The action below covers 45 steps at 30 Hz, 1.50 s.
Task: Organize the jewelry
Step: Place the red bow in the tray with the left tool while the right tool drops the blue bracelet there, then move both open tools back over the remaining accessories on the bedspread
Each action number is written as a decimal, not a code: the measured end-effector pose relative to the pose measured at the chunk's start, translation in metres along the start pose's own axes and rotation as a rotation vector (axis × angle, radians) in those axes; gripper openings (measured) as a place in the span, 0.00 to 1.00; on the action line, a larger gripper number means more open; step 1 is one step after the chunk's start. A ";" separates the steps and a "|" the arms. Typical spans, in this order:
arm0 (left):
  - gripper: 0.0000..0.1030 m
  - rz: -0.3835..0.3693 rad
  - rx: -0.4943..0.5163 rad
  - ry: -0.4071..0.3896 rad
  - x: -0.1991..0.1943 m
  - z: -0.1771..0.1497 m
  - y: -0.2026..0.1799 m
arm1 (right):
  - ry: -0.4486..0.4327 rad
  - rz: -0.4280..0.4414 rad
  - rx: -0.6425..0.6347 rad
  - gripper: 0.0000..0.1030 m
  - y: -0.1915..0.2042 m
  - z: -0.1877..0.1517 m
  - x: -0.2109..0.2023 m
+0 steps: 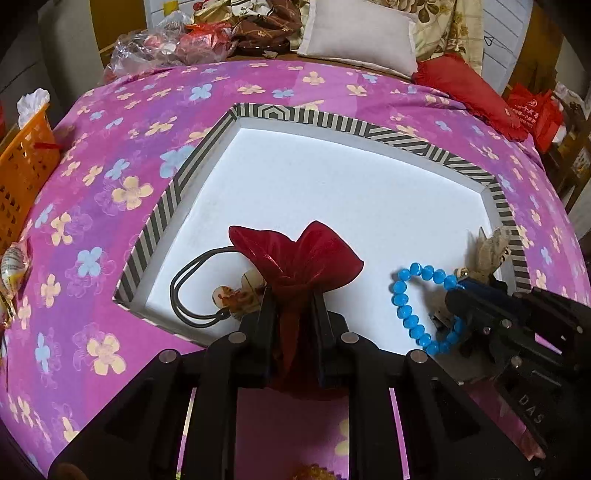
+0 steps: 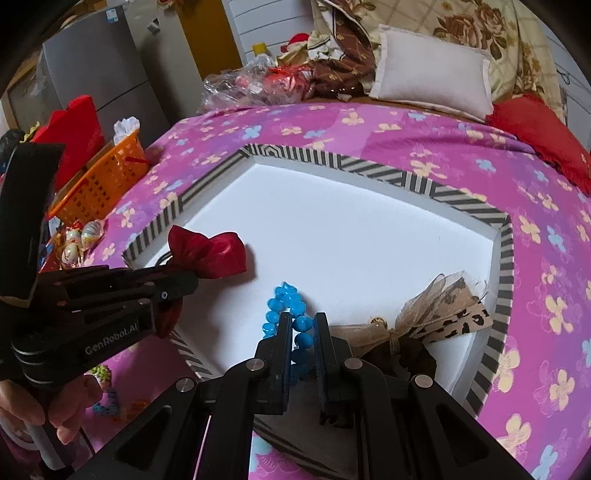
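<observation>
Red organza pouch (image 1: pixel 295 266) sits at the near-left of the striped tray (image 1: pixel 295 112), neck pinched between the jaws of the left gripper (image 1: pixel 294 295); its ruffled mouth fans up and away from the camera, long axis running toward the far rim. Black cord pendant (image 1: pixel 225 295) lies touching the pouch's left side, cord looped toward the tray's left wall. Blue bead bracelet (image 2: pixel 286 314) lies near-centre right, one strand clamped in the right gripper (image 2: pixel 302 321); its loop stretches away from the fingers. Leopard-print bow (image 2: pixel 439 317) rests against the tray's right wall. Far half of the white tray floor is bare, low striped walls all round. Tray lies on a pink floral bedspread (image 1: pixel 110 221); orange basket (image 1: pixel 22 162) off the left edge, white pillow (image 1: pixel 362 33) and red cushion (image 1: pixel 469 88) beyond.
</observation>
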<state>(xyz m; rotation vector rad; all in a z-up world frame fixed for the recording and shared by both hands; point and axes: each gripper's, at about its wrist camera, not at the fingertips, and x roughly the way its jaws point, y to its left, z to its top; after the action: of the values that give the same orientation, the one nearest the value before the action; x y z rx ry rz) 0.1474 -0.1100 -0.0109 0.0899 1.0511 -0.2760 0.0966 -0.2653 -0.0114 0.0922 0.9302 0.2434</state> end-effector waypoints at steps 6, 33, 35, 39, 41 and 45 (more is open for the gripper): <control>0.14 -0.005 -0.021 0.012 0.011 0.004 0.001 | -0.001 -0.044 -0.004 0.10 0.001 -0.002 0.005; 0.59 0.061 -0.001 -0.187 -0.109 -0.072 0.009 | -0.117 -0.089 0.020 0.44 0.043 -0.069 -0.092; 0.59 0.068 0.004 -0.194 -0.114 -0.081 0.007 | -0.118 -0.092 0.020 0.44 0.046 -0.076 -0.099; 0.59 0.080 0.000 -0.203 -0.123 -0.103 0.007 | -0.122 -0.101 0.023 0.49 0.052 -0.092 -0.112; 0.59 0.080 -0.003 -0.202 -0.125 -0.112 0.007 | -0.126 -0.121 0.017 0.63 0.055 -0.099 -0.118; 0.59 0.081 -0.010 -0.196 -0.128 -0.128 0.006 | -0.152 -0.117 0.016 0.67 0.060 -0.113 -0.132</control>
<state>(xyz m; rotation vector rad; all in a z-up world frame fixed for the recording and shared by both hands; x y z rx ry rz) -0.0191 -0.0548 0.0363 0.0938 0.8521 -0.2018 -0.0797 -0.2428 0.0353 0.0700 0.7829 0.1190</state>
